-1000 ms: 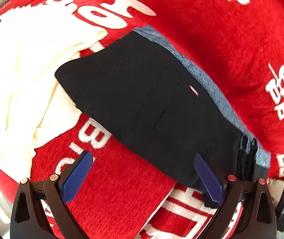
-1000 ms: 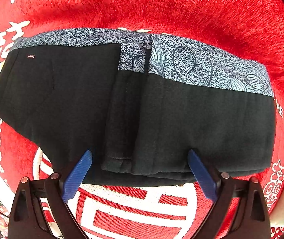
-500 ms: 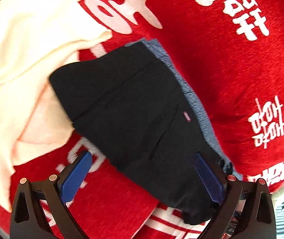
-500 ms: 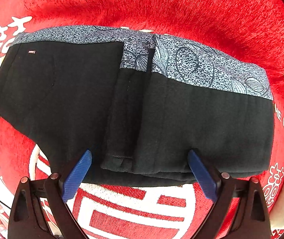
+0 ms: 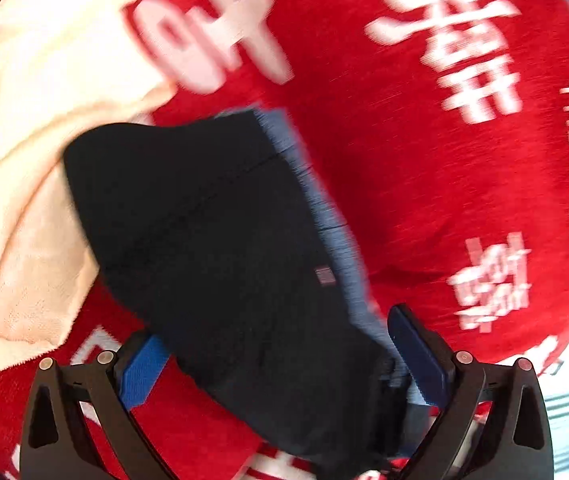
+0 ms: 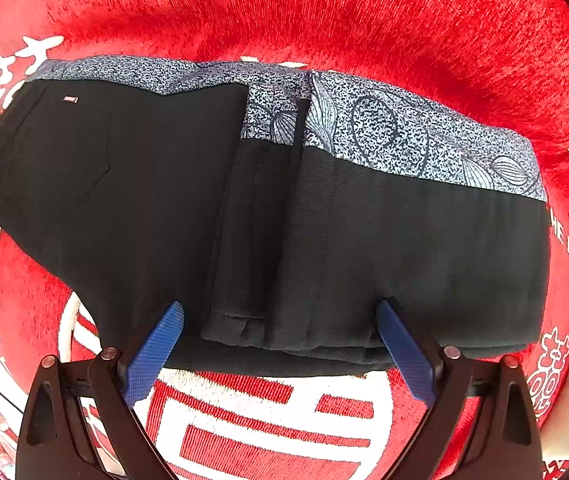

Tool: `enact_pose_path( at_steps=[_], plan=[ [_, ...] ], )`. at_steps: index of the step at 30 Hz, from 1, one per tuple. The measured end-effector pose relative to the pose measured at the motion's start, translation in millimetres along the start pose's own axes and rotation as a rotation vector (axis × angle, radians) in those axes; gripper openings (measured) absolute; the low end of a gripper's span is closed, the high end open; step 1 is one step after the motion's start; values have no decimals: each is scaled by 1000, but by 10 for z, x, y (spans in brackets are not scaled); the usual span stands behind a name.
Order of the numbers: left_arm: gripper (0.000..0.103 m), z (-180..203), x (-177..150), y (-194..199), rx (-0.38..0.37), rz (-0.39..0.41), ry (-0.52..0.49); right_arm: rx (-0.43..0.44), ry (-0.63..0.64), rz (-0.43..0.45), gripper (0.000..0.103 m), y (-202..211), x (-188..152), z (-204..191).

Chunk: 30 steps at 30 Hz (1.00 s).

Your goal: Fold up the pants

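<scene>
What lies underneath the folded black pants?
The black pants lie on a red blanket with white lettering. One end overlaps a cream cloth. What the pants cover beneath their middle cannot be seen.

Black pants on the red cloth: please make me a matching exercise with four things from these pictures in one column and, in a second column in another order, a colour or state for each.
Things:
1. black pants
2. patterned waistband
3. cream towel
4. right gripper

Descriptions:
A. pale, lying beside the pants
B. open, one blue finger on each side of the near edge
C. folded in layers on the red cloth
D. speckled blue-grey with leaf outlines

Pairs: 1-C, 2-D, 3-A, 4-B
</scene>
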<state>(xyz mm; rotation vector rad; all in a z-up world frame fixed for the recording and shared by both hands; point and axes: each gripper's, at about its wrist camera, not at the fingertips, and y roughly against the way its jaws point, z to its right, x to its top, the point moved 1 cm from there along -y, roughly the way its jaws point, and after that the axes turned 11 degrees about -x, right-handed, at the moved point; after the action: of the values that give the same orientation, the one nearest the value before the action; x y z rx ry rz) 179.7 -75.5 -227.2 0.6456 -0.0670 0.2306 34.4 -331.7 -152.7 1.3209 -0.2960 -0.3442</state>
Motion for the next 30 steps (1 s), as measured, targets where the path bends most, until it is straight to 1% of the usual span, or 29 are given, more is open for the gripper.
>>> enact_pose_path(
  at_steps=[1, 2, 4, 5, 6, 7, 8, 9, 11, 13, 14, 16, 18, 19, 21, 23, 25, 27, 30],
  plan=[
    [101, -23, -2, -43, 11, -5, 4, 0, -1, 3, 98, 2, -3, 2],
    [101, 13, -8, -49, 24, 11, -16, 0, -1, 6, 98, 4, -13, 5],
    [101, 130, -24, -129, 111, -7, -59, 1, -2, 13, 98, 9, -21, 11],
    [99, 181, -31, -161, 152, -7, -77, 0, 0, 15, 98, 13, -23, 14],
    [86, 233, -42, -190, 207, -7, -100, -2, 2, 16, 98, 23, -21, 18],
    [76, 253, -57, -206, 256, -8, -118, -4, 2, 17, 98, 47, -16, 28],
    [52, 264, -66, -201, 318, -9, -137, -3, -4, 23, 98, 86, -10, 46],
    [38, 263, -63, -181, 358, -10, -149, 2, -16, 32, 98, 140, -2, 76],
    [30, 298, -65, -139, 372, -13, -172, 21, -40, 49, 98, 264, 26, 133],
    [28, 387, -134, -46, 423, -16, -284, 54, -69, 70, 98, 409, 79, 220],
    [27, 537, -219, -57, 468, -13, -385, 76, -81, 75, 98, 475, 108, 256],
    [26, 739, -359, -76, 520, -4, -520, 140, -99, 72, 98, 599, 208, 316],
    [26, 936, -516, -94, 559, 3, -645, 236, -112, 56, 98, 721, 347, 340],
    [26, 1010, -569, -102, 568, 6, -687, 268, -112, 50, 98, 765, 392, 309],
    [26, 1161, -719, -130, 585, 10, -788, 360, -99, 33, 98, 891, 582, 262],
    [26, 1265, -847, -146, 596, 10, -868, 433, -61, 17, 98, 1044, 754, 126],
    [26, 1344, -933, -164, 598, 10, -928, 497, 2, 11, 100, 1245, 1032, -61],
    [26, 1402, -1011, -161, 595, 10, -971, 530, 67, -9, 103, 1412, 1241, -292],
    [26, 1478, -1055, -191, 590, 9, -1009, 559, 189, -62, 103, 1616, 1530, -767]
  ],
)
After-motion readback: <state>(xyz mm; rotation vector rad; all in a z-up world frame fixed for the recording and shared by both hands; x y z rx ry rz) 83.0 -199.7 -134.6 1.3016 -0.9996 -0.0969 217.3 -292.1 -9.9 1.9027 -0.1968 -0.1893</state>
